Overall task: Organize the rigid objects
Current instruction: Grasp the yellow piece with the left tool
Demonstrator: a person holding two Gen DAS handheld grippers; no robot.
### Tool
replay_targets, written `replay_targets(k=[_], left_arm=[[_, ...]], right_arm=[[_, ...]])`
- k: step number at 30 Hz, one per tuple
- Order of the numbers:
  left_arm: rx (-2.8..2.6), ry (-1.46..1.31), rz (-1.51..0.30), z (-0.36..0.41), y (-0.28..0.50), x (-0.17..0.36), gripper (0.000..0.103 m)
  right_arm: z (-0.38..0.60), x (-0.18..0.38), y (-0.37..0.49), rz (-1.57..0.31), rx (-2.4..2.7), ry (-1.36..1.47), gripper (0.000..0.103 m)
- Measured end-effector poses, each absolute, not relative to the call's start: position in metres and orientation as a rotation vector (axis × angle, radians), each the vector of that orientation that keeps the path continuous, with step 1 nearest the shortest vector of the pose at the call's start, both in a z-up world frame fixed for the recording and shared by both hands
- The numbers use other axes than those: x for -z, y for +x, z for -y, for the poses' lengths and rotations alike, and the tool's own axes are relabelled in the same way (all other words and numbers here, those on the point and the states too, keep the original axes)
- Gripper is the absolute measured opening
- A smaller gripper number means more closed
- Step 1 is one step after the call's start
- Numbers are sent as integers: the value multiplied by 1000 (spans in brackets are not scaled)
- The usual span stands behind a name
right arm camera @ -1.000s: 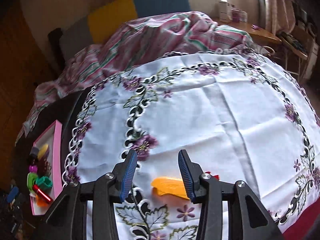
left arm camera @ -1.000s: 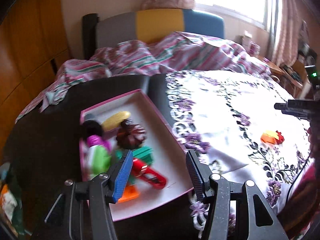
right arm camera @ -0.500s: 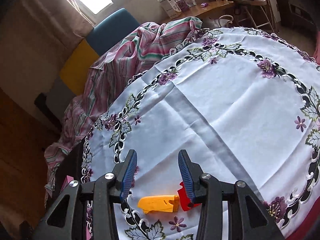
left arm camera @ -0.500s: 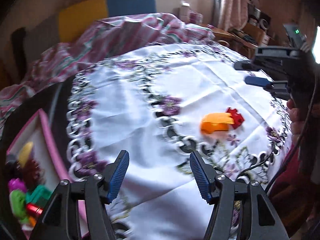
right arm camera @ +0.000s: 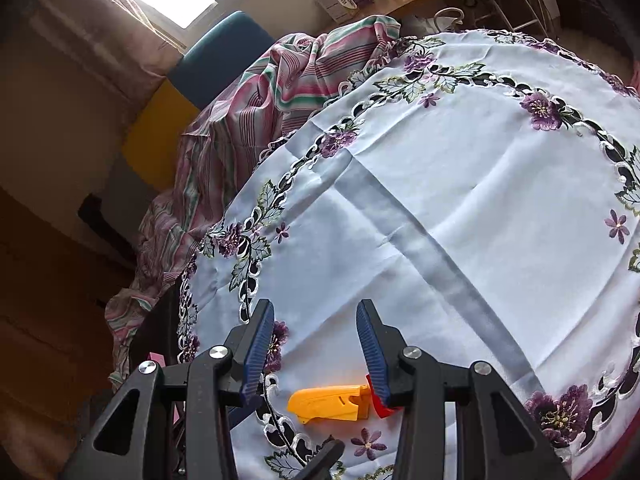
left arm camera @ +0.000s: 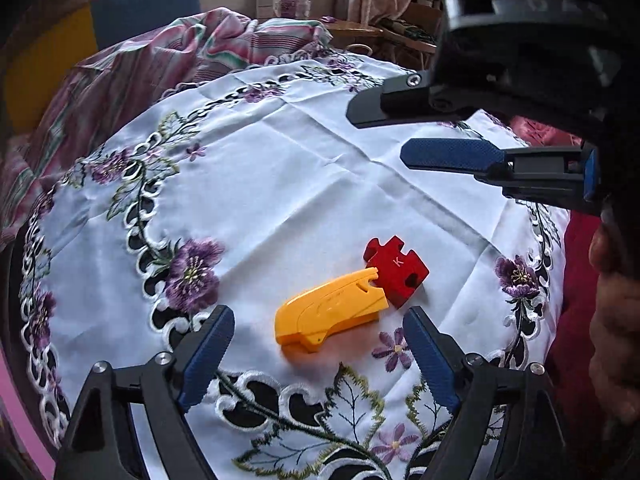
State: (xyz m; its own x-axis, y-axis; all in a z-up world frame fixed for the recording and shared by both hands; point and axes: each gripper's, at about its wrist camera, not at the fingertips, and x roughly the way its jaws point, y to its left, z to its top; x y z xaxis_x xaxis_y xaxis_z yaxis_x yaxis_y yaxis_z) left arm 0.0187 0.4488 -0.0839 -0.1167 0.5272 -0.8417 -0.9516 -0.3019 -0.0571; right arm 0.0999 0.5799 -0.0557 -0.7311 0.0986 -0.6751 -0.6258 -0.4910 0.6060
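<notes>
Left tool (left arm camera: 318,354), empty, jaws opening, is being lowered w/ yellow plastic cutter-shaped piece (left arm camera: 330,314) between; touching red jigsaw block (left arm camera: 396,270) risks being knocked.

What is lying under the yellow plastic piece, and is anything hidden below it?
Under the yellow plastic piece only the embroidered tablecloth shows. The cloth directly below it is covered, so anything there cannot be seen.

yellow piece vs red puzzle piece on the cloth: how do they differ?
The yellow piece is long, with one rounded end; the red puzzle piece is squat, with knobs and notches. The yellow piece is plainly bigger than the red one. The red one bears a letter K; the yellow has only moulded slots. Both lie touching on the tablecloth, ungripped.
</notes>
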Motion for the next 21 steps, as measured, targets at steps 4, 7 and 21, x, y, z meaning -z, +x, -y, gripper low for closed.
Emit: replay_targets(k=[4,7,21], left_arm=[[-1606,-933,-696,-464,20,94,87],[-1573,-956,-710,-470,17,102,60],[-1794,-1010,-501,-385,-1,72,61]], right_arm=[[-581,57,99,-1255,-2238,-809,43],[-582,58,99,-1266,-2231,-808,43],[-573,80,72,-1136,-2139,-1090,43]])
